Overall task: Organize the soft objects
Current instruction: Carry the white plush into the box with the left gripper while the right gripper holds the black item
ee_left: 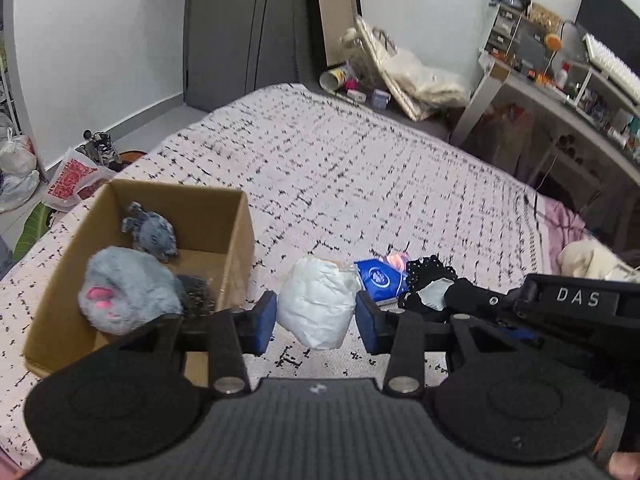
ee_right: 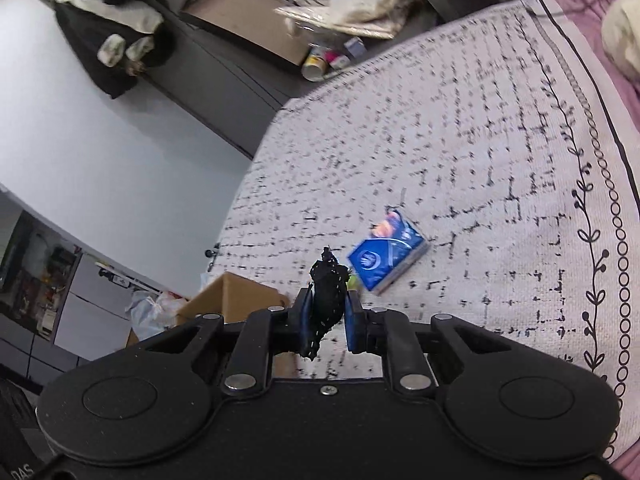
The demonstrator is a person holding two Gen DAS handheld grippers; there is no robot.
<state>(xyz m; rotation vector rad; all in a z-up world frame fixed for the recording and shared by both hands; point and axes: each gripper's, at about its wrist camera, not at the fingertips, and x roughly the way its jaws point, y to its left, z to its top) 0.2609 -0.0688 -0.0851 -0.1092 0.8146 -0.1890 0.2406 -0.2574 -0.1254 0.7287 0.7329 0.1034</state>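
Observation:
My left gripper (ee_left: 316,320) is shut on a crumpled white soft bundle (ee_left: 320,296), held above the bed between the blue pads. To its left stands an open cardboard box (ee_left: 236,232) holding a big grey plush with pink patches (ee_left: 132,292) and a smaller grey plush (ee_left: 154,232). My right gripper (ee_right: 330,316) is shut on a black lace piece (ee_right: 328,284), which sticks up between the pads; the lace (ee_left: 430,272) also shows to the right of the bundle. A blue tissue packet (ee_right: 386,254) lies on the bed beyond both grippers.
The bed has a white cover with black dashes (ee_left: 360,168). A pink sheet and a cream item (ee_left: 592,256) lie at its right edge. A cluttered desk (ee_left: 560,92) stands to the right; bags and shoes (ee_left: 80,172) sit on the floor to the left.

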